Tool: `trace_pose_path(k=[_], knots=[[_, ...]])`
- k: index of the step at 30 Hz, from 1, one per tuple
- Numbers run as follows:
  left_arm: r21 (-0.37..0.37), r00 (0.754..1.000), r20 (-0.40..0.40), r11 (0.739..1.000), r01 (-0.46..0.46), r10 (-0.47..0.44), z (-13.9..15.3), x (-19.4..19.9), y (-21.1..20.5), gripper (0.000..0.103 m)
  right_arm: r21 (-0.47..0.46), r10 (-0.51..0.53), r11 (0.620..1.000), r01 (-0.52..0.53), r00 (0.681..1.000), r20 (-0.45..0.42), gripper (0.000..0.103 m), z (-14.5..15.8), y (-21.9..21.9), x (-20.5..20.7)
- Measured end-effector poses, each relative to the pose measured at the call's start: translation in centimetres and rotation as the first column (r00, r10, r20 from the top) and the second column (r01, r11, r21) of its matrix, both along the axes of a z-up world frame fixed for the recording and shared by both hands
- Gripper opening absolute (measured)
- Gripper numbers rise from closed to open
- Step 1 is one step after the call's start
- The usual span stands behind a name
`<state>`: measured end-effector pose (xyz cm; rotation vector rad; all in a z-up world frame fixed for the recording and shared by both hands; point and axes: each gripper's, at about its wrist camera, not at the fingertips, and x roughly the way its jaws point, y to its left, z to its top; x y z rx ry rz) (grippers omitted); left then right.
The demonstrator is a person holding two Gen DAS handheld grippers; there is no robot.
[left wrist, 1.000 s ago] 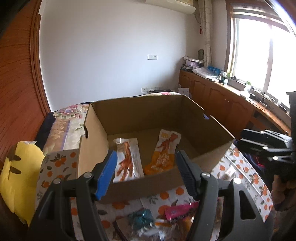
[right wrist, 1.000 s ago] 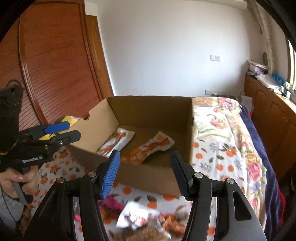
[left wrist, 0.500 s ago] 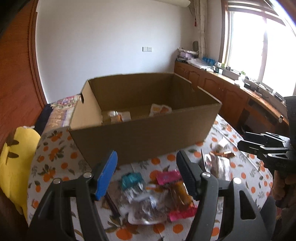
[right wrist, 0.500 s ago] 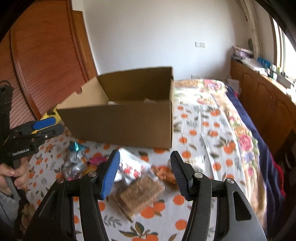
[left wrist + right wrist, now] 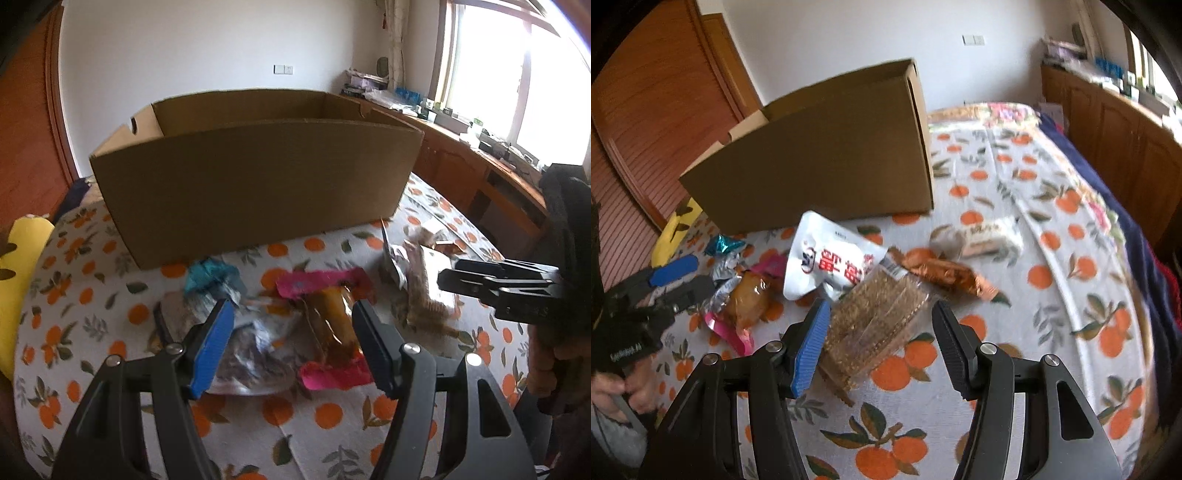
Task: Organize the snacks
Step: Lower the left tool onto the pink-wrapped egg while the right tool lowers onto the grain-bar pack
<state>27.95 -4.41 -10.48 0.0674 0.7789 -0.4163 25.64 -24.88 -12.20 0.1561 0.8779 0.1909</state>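
Note:
A brown cardboard box (image 5: 255,184) (image 5: 827,155) stands on the orange-print cloth. Snack packets lie in front of it. My left gripper (image 5: 291,332) is open and empty, low over a pink-ended orange packet (image 5: 328,321) and a silver packet (image 5: 255,347); a teal wrapper (image 5: 210,275) lies just beyond. My right gripper (image 5: 879,332) is open and empty, its jaws on either side of a clear pack of brown bars (image 5: 875,317). A white pouch with red letters (image 5: 831,258), an orange-brown wrapper (image 5: 942,273) and a white bar (image 5: 986,232) lie nearby.
A yellow cushion (image 5: 18,266) sits at the cloth's left edge. Wooden cabinets (image 5: 480,173) run under the window on the right. A wooden door (image 5: 646,110) stands behind the box. The right gripper shows in the left wrist view (image 5: 498,284).
Both grippers dropped from above the box's open top down to the snack pile in front of it. The box's inside is now out of sight. Both stayed open.

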Motion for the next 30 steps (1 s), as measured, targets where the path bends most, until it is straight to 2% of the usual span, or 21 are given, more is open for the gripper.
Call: trace_pose_path(k=[6,10,15,24,27,30], knots=[[-0.008,1.0,-0.021,1.0,0.011,-0.011,-0.7,-0.5,-0.8,0.067,0.014,-0.002,1.0,0.003,1.0,-0.02,0.061,-0.6,0.5,0.6],[-0.015,0.999,-0.03,1.0,0.016,-0.016,-0.9,-0.7,-1.2,0.067,-0.016,-0.019,1.0,0.019,1.0,-0.02,0.066,-0.7,0.8,1.4],[-0.014,0.999,-0.037,0.999,0.031,-0.032,-1.1,-0.9,-1.9,0.067,-0.04,-0.02,0.999,0.018,0.999,-0.029,0.066,-1.3,1.1,2.0],[0.009,0.998,-0.041,0.999,0.045,-0.045,-1.6,-0.8,-3.3,0.067,-0.099,0.014,0.995,-0.016,1.0,-0.016,0.067,-1.4,1.3,1.5],[-0.005,0.996,-0.055,0.998,0.069,-0.069,-1.8,-0.7,-3.7,0.067,-0.103,0.037,0.994,-0.038,0.999,-0.013,0.067,-1.8,1.2,1.3],[0.017,0.996,-0.05,0.997,0.071,-0.07,-1.9,-0.5,-4.3,0.064,-0.112,0.053,0.992,-0.052,0.999,0.002,0.069,-1.9,1.2,1.2]])
